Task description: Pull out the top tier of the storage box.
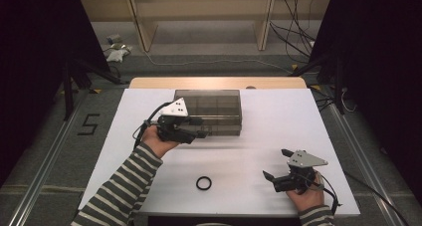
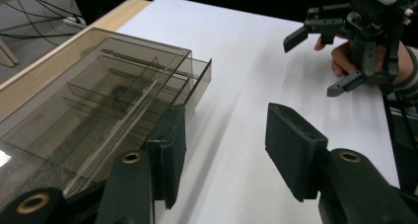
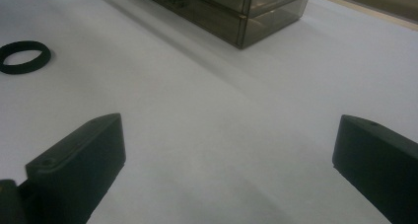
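- High view: we see a smoky, see-through plastic drawer box (image 1: 209, 111) at the far middle of the white table (image 1: 278, 116), with a small black ring (image 1: 203, 182) lying well apart from it near the front edge. Our left gripper (image 1: 201, 131) sits at the box's front left corner; our right gripper (image 1: 276, 169) rests low at the front right, away from both things.
- Left gripper view: one drawer (image 2: 199, 81) juts slightly out of the box (image 2: 88, 110). Our left gripper (image 2: 224, 150) has its jaws partly spread with bare table between them; one pad stands just beside the drawer front, and we cannot tell whether it touches. The other gripper (image 2: 315, 61) hangs farther off with its jaws wide.
- Right gripper view: our right gripper (image 3: 226, 169) has its jaws spread wide over bare table, pinching nothing; the ring (image 3: 22, 56) lies off to one side, the box (image 3: 236, 9) ahead.
- Handling, as we judge it: the box looks light, stiff and slick, its thin walls likely brittle, so it may slide when the drawer is pulled. We would take the drawer by its front lip and go gently.
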Available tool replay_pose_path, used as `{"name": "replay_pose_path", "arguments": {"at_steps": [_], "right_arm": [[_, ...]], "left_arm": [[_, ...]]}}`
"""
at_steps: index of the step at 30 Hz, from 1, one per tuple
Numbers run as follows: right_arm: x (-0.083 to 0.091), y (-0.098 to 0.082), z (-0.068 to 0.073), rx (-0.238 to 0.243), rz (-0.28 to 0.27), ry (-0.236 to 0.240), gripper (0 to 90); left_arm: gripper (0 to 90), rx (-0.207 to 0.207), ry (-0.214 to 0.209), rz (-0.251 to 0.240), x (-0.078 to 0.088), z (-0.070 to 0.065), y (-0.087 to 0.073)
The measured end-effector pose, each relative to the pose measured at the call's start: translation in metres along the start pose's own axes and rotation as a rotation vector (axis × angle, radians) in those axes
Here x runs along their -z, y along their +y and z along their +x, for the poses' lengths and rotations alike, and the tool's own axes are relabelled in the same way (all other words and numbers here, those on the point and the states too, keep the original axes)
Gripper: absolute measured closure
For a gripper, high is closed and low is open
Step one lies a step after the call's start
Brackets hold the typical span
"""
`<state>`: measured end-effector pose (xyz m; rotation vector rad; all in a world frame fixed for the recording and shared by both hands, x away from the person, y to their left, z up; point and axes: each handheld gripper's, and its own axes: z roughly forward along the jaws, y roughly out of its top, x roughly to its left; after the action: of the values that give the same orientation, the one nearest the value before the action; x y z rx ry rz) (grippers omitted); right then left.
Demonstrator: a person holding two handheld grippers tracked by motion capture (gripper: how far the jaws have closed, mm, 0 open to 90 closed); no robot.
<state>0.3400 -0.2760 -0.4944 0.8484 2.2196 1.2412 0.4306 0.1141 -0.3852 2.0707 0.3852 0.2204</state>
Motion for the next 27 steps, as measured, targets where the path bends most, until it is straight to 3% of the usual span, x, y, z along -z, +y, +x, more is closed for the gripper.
{"name": "replay_pose_path", "arguments": {"at_steps": [9, 19, 21, 27], "right_arm": [[0.0, 0.0, 0.0, -0.002, 0.002, 0.001, 0.7], [0.0, 0.0, 0.0, -0.006, 0.004, 0.002, 0.7], [0.0, 0.0, 0.0, -0.006, 0.003, 0.001, 0.7], [0.0, 0.0, 0.0, -0.006, 0.003, 0.001, 0.6]], "left_arm": [[51.2, -0.087, 0.019, 0.077, -0.007, 0.014, 0.008], [50.1, -0.138, 0.014, 0.131, -0.013, 0.019, 0.017], [50.1, -0.159, 0.036, 0.134, -0.015, 0.02, 0.019], [50.2, -0.169, 0.016, 0.171, -0.02, 0.025, 0.02]]}}
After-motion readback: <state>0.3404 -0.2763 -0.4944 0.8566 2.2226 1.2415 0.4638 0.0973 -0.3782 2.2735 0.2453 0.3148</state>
